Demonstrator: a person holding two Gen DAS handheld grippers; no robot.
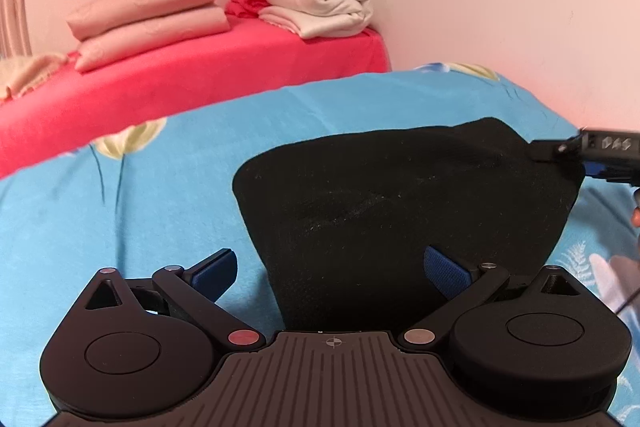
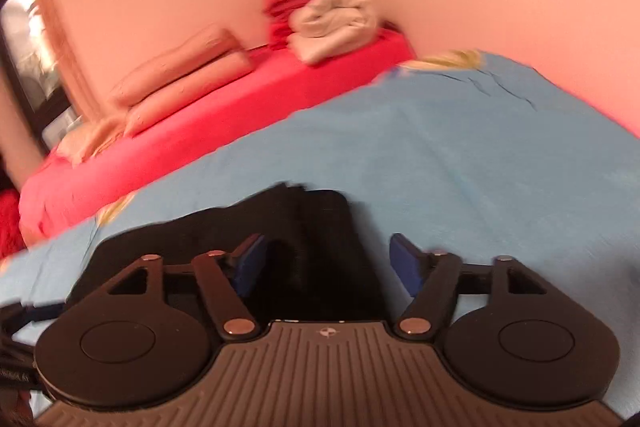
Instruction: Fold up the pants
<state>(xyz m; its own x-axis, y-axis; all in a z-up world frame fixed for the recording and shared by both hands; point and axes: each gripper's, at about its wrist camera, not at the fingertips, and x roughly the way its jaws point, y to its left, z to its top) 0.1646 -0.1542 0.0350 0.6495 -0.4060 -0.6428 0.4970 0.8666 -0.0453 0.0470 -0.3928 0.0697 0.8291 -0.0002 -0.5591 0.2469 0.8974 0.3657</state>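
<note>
Pants (image 1: 400, 211): I see them black and folded into a compact block on the blue sheet (image 1: 140, 219) of the bed, in front of both my grippers.
Left gripper (image 1: 330, 271): my jaws are wide; the near edge of the pants lies between them, and the pads do not press on it.
Right gripper (image 2: 326, 261): my jaws are wide here too; the right end of the pants is between them, not pinched. This view is blurred.
Behind: a red mattress (image 1: 240, 67) with pink pillows (image 1: 148, 15) and folded laundry (image 1: 320, 7) against the wall.
</note>
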